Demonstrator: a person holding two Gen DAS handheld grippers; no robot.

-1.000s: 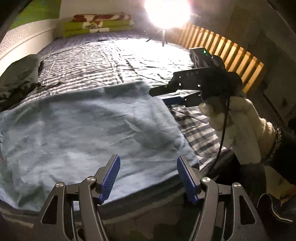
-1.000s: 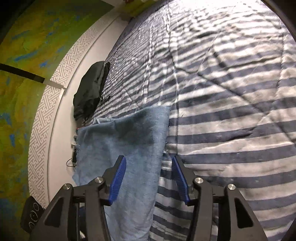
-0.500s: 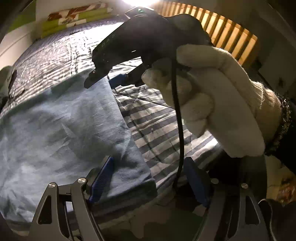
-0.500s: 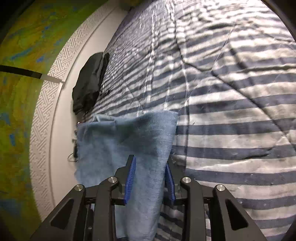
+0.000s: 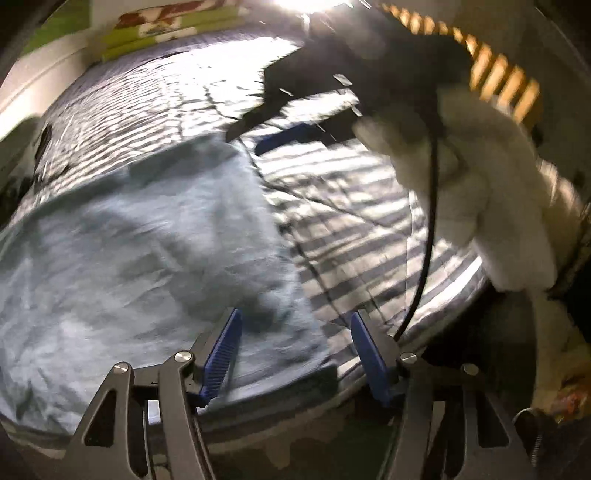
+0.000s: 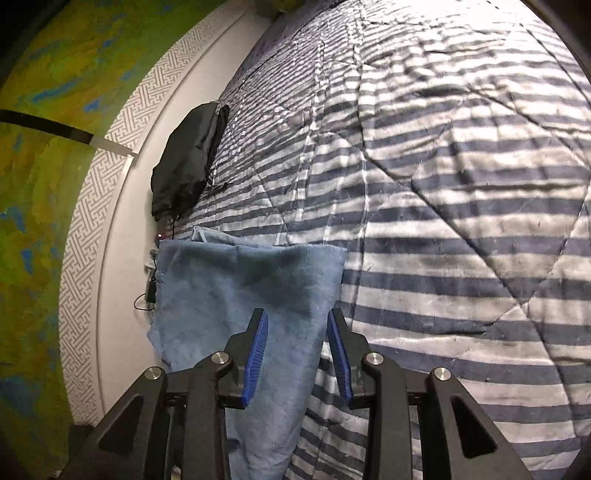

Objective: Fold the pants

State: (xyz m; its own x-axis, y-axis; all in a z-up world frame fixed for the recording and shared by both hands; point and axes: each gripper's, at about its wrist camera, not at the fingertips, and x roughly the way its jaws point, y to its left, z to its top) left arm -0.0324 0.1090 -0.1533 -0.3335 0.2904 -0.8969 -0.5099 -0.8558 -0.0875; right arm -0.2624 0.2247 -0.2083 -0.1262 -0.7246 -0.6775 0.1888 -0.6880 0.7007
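Light blue pants (image 5: 140,251) lie flat on the striped bed cover (image 5: 354,229). My left gripper (image 5: 295,332) hangs over their near right corner at the bed's edge. Its jaws are closing, with the corner between the pads and the pads clear of the cloth. In the right wrist view the pants (image 6: 251,288) run off to the left. My right gripper (image 6: 295,325) is shut on their right edge, one pad on the cloth and the other at the hem. The left wrist view shows the right gripper (image 5: 247,138) in a white-gloved hand (image 5: 480,192) at the far right corner.
A black bag (image 6: 188,166) lies on the bed against the patterned wall (image 6: 92,221). Folded bedding (image 5: 166,22) sits at the far end. A slatted wooden frame (image 5: 506,81) borders the right side. A black cable (image 5: 428,221) hangs from the gloved hand across the left wrist view.
My left gripper slid right along the near edge to the pants' corner. The right jaws narrowed onto the pants' edge, and the far right corner drew a little toward them.
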